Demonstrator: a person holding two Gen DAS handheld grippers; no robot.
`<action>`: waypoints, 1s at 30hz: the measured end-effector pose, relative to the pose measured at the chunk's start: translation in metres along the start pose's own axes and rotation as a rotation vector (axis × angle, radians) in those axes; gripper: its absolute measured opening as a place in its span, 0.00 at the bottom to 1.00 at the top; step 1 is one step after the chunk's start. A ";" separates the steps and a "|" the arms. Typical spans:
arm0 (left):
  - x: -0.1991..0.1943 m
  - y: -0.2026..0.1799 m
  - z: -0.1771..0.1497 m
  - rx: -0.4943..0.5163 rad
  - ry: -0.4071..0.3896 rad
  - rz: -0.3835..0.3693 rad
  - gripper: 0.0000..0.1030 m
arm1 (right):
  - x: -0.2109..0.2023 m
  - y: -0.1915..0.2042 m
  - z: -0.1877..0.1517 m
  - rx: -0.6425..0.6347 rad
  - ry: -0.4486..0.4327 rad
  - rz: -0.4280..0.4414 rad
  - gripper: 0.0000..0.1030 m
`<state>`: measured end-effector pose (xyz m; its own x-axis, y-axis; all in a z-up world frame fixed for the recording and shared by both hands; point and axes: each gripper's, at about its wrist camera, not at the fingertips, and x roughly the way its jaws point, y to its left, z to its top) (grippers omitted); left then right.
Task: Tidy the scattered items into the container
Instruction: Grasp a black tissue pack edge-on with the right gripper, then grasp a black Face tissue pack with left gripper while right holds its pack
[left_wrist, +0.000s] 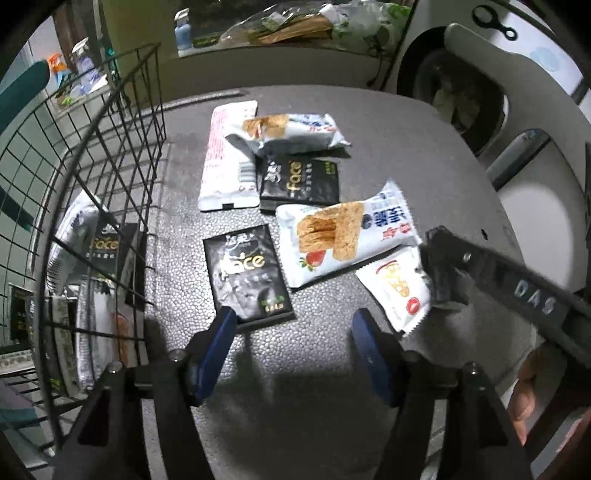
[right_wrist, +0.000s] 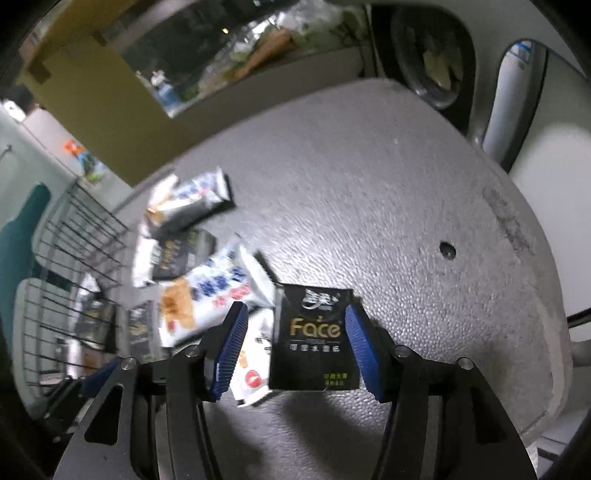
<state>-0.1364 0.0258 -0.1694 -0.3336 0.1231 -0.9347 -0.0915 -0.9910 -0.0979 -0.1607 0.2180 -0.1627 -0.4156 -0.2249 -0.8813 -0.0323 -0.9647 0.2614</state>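
My left gripper (left_wrist: 294, 314) hangs open over a grey pebbled table (left_wrist: 406, 147). Just ahead of it lies a black "Face" packet (left_wrist: 247, 273), whose near corner its left fingertip overlaps. Further out lie a strawberry wafer packet (left_wrist: 343, 243), a second black packet (left_wrist: 299, 181), another wafer packet (left_wrist: 288, 133) and a long white packet (left_wrist: 225, 158). The black wire basket (left_wrist: 110, 155) at the left holds several packets. My right gripper (right_wrist: 297, 310) is open around another black "Face" packet (right_wrist: 314, 339). Its right pad lies at the packet's edge and its left pad stands apart. A small white packet (right_wrist: 251, 369) lies beside it.
The table's curved edge runs close on the right, with a small hole (right_wrist: 447, 252) near it. A white appliance with a round door (left_wrist: 461, 92) stands behind. A person's hand (left_wrist: 524, 391) shows at the lower right. The basket (right_wrist: 74, 258) stands at the table's left side.
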 end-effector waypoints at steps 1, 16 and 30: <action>0.002 0.001 0.001 -0.001 0.002 0.002 0.68 | 0.001 0.000 -0.002 -0.017 -0.005 -0.015 0.54; 0.013 -0.024 0.007 0.079 -0.008 0.007 0.42 | -0.005 -0.038 -0.038 -0.081 0.053 -0.023 0.20; 0.016 -0.002 0.018 -0.064 -0.038 0.030 0.73 | -0.017 -0.023 -0.030 -0.113 0.009 -0.021 0.30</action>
<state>-0.1586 0.0305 -0.1778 -0.3704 0.0940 -0.9241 -0.0214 -0.9955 -0.0926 -0.1255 0.2394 -0.1660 -0.4078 -0.2049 -0.8898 0.0623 -0.9785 0.1967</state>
